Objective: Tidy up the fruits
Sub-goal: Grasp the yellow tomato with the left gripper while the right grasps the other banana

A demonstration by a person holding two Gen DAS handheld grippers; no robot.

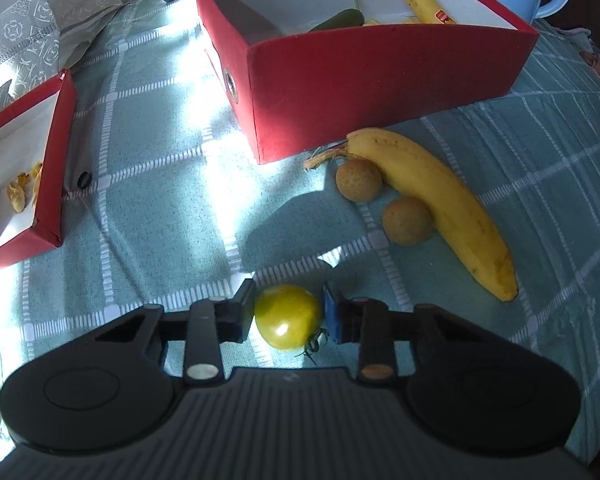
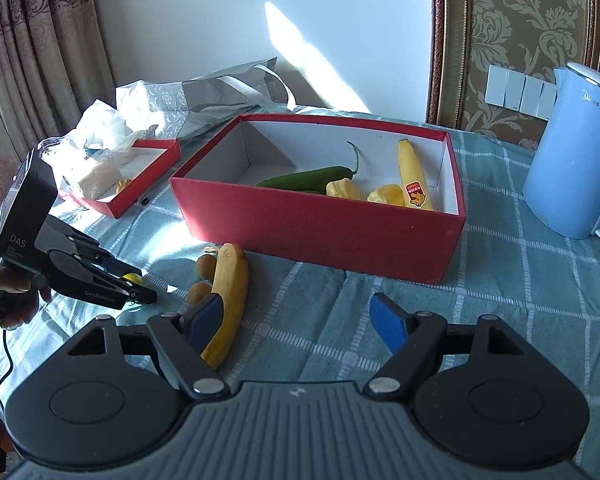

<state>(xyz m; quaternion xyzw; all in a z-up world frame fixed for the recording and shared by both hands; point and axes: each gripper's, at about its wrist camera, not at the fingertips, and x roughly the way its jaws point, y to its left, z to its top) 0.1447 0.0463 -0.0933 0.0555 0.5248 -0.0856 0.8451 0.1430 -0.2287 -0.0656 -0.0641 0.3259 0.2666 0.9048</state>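
Checked cloth point(image 1: 160, 200): left gripper point(image 1: 289, 316) apparently clamps green tomato point(image 1: 288, 317); banana point(image 1: 440, 204) beside; right gripper point(image 2: 300, 320) open.

Black hand-held gripper point(image 2: 300, 320), blue pads point(image 2: 388, 322), silver rivets

left gripper point(image 1: 289, 316): pitched steeply down at the tabletop, jaws drawn in until both pads sit against the sides of the green tomato point(image 1: 288, 317)
left pads point(image 1: 332, 318): blue one on the tomato's right flank, dark one on its left, fruit centred between them
left hand point(image 2: 8, 296): seen from the right wrist view, fingers curled round the handle at the rear of the tool, cable hanging below
right gripper point(image 2: 296, 320): tilted moderately down, jaws spread wide, nothing between them
right fingertips point(image 2: 388, 322): blue pads in clear air
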